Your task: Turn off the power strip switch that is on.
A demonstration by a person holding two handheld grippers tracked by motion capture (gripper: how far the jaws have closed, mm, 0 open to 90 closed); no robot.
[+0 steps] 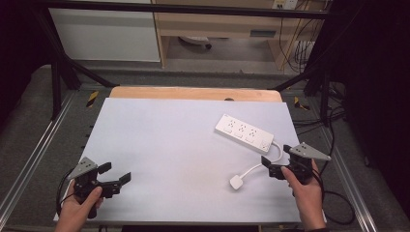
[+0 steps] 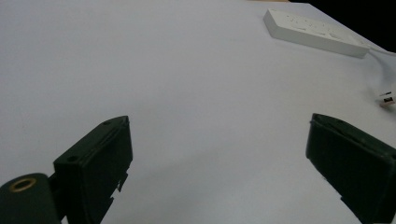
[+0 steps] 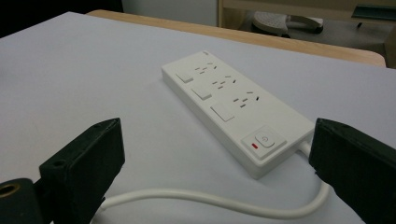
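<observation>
Both of my grippers stand wide open and empty: left gripper (image 1: 116, 175) idle near the table's (image 1: 159, 145) front-left corner, right gripper (image 1: 270, 166) just beside the power strip's (image 1: 244, 131) cord (image 3: 210, 200). Approach stage, I judge; next, close on the plug (image 1: 236, 182).

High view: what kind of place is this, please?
Probably a lab recording station: a black metal frame surrounds a white-covered table holding a power strip, with loose cables by the shelving behind.
</observation>
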